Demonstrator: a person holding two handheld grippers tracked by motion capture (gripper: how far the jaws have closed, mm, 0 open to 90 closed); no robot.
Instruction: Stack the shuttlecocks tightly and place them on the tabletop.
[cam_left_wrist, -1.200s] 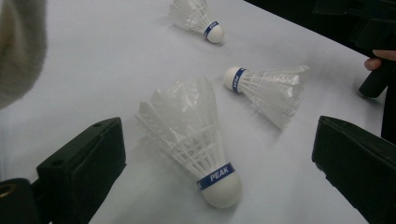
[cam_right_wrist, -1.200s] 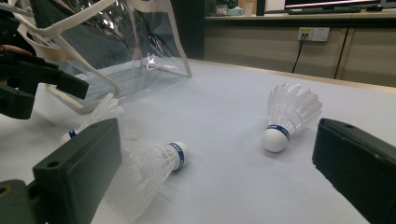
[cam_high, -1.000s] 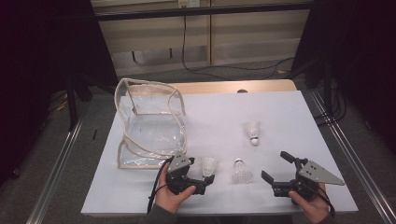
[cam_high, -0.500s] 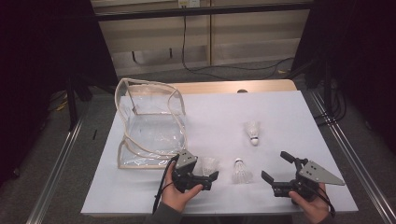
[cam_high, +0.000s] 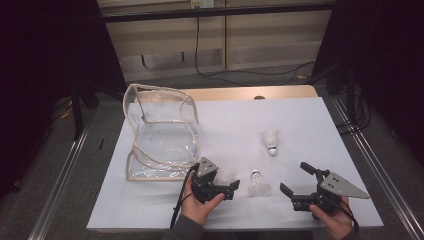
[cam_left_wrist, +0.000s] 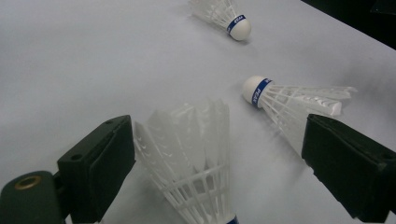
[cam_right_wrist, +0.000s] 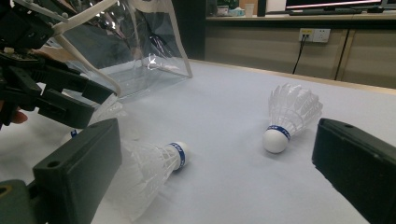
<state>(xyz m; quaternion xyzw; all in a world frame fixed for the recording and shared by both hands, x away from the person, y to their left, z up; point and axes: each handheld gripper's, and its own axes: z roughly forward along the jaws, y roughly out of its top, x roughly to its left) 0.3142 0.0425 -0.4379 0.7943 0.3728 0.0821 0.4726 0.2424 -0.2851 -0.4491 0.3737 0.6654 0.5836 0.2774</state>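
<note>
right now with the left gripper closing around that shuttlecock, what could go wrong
1. The left gripper, its jaws just closing, straddles the nearest shuttlecock at its feather skirt, not the cork; squeezing there may crush or bend the feathers.
2. The middle shuttlecock lies close by the gripper's other jaw, so it could get nudged or rolled away.
3. The clear bag sags with a twisted rim, so a drop-in may miss.

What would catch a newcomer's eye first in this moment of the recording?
Probably the left gripper at the table's near edge, its jaws just closing around a white shuttlecock but not yet pressing on it. Behind it stands a clear plastic bag with pale trim. Two more shuttlecocks lie on the white table: one between the grippers, another farther back.
</note>
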